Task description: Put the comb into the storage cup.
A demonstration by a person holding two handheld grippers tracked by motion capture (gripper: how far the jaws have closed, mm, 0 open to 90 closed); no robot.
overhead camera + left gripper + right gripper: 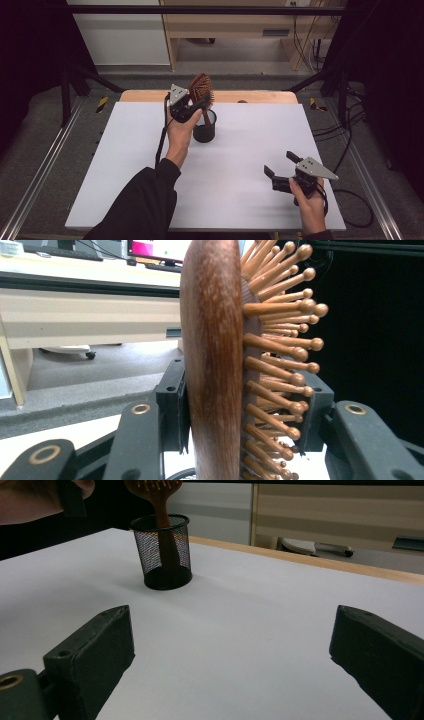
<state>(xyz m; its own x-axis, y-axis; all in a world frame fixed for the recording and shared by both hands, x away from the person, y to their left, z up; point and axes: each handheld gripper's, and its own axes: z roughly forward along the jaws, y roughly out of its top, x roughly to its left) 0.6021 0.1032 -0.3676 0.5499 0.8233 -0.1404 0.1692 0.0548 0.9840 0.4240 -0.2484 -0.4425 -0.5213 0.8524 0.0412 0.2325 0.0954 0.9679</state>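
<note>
Above the black mesh cup [204,130], left tongs [196,106] clamp a wooden hairbrush [201,89] — right tongs [280,165] gape wide.

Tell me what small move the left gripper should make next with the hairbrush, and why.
Probably open the left gripper and back away. The wooden hairbrush already stands handle-down inside the black mesh cup, with its head clamped between the jaws. The right gripper waits open, apart.

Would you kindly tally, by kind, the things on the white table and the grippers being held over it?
Wooden hairbrush: 1
Black mesh cup: 1
Grippers: 2, the left gripper shut on the brush, the right gripper open over the white table
Total: 4
</note>
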